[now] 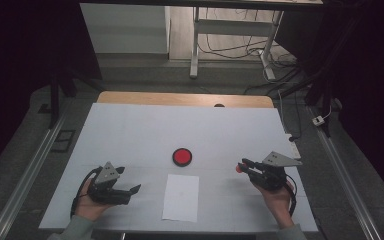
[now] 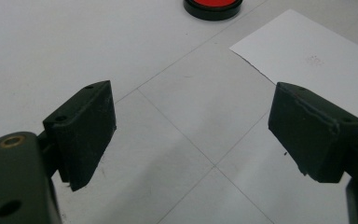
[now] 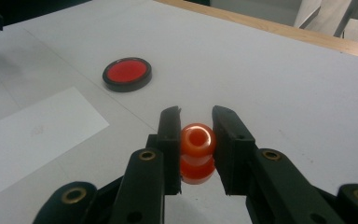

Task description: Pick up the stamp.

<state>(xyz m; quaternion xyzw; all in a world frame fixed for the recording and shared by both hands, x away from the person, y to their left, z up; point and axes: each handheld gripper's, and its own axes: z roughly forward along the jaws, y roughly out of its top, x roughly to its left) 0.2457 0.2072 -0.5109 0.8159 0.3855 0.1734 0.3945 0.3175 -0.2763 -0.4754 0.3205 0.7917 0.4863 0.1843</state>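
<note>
On the white table [image 1: 130, 130] seen from above, we hold the left gripper [image 1: 130, 181] spread wide and empty, and the right gripper [image 1: 241, 166] at the right of the paper sheet [image 1: 181, 197]. Along the left gripper's jaws, bare table lies between them, the red disc [image 2: 213, 5] beyond. Along the right gripper's jaws, we see them clamped on an orange bead [image 3: 197, 140], raised just above the table.

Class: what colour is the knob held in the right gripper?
Orange knob, clearest in the right gripper view.

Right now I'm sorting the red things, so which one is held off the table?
The small orange-red ring-shaped piece, clamped in the right gripper. The flat red disc in a black rim lies on the table, untouched.
</note>
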